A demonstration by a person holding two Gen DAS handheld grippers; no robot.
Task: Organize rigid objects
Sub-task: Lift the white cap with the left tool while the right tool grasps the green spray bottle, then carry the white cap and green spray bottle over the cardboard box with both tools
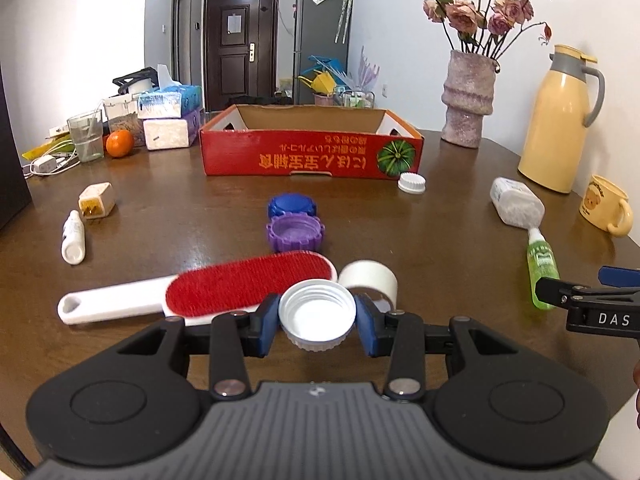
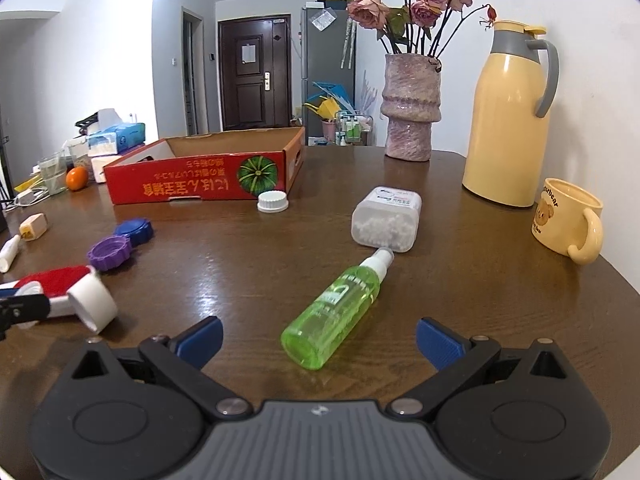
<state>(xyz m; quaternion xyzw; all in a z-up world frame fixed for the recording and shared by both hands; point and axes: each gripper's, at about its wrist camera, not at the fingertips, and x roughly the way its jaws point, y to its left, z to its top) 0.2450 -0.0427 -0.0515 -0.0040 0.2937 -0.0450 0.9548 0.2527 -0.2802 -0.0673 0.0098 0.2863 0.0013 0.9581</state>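
My left gripper [image 1: 317, 322] is shut on a white screw cap [image 1: 317, 314] and holds it just above the table, in front of a red lint brush [image 1: 240, 290] and a white roll [image 1: 370, 278]. A purple cap [image 1: 295, 233] and a blue cap [image 1: 292, 205] lie farther on. The red cardboard box [image 1: 312, 152] stands open at the back. My right gripper [image 2: 319, 338] is open, its jaws wide on either side of the base of a green spray bottle [image 2: 336, 312] lying on the table. It also shows at the right of the left wrist view [image 1: 542, 270].
A white pill container [image 2: 386, 220], a small white cap [image 2: 273, 201], a yellow mug [image 2: 568, 220], a yellow thermos [image 2: 508, 116] and a flower vase [image 2: 412, 108] stand to the right. A white tube [image 1: 73, 238], a small adapter [image 1: 96, 200], an orange [image 1: 119, 143] and clutter lie left.
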